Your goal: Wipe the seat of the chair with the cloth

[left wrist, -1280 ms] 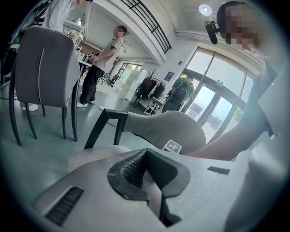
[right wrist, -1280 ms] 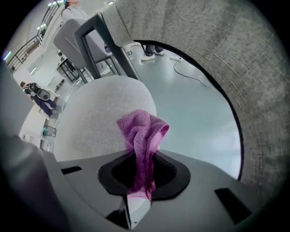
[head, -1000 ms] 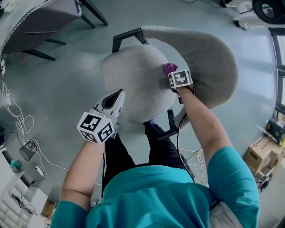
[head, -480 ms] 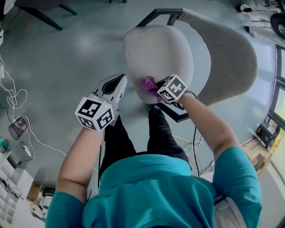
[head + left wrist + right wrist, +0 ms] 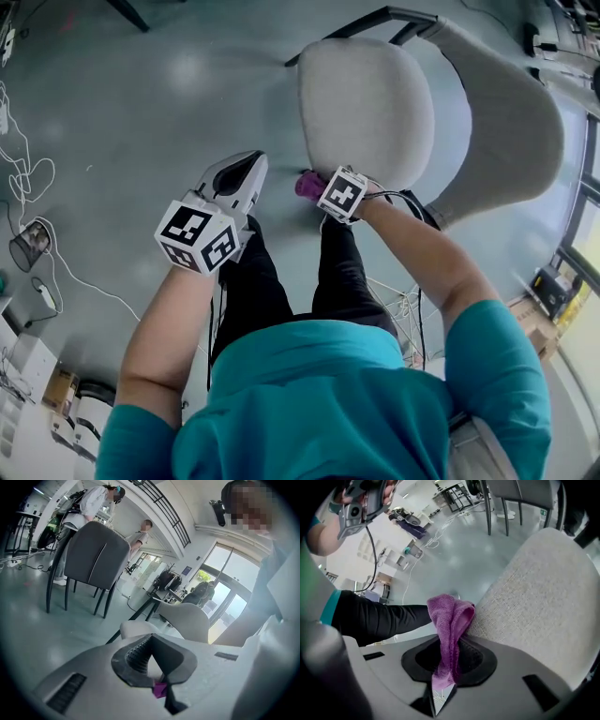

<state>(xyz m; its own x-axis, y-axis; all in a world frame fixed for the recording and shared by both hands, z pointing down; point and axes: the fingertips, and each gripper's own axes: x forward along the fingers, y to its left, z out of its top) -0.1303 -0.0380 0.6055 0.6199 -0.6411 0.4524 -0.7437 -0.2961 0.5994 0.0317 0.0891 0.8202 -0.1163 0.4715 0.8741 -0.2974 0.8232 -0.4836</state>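
Note:
The chair's light grey fabric seat lies ahead of me, its curved backrest to the right. My right gripper is shut on a purple cloth at the seat's near-left edge. In the right gripper view the cloth sticks up from between the jaws of the right gripper and touches the seat's rim. My left gripper hangs over the floor left of the chair, shut on nothing. From the left gripper the seat shows small, just beyond the jaws.
My legs in black trousers stand right before the seat. Cables trail over the grey floor at the left. A dark grey chair and two standing people are farther off. The chair's black frame juts out at the far side.
The right gripper has dragged the cloth from the far part of the seat back to its near edge. The left gripper has hardly moved.

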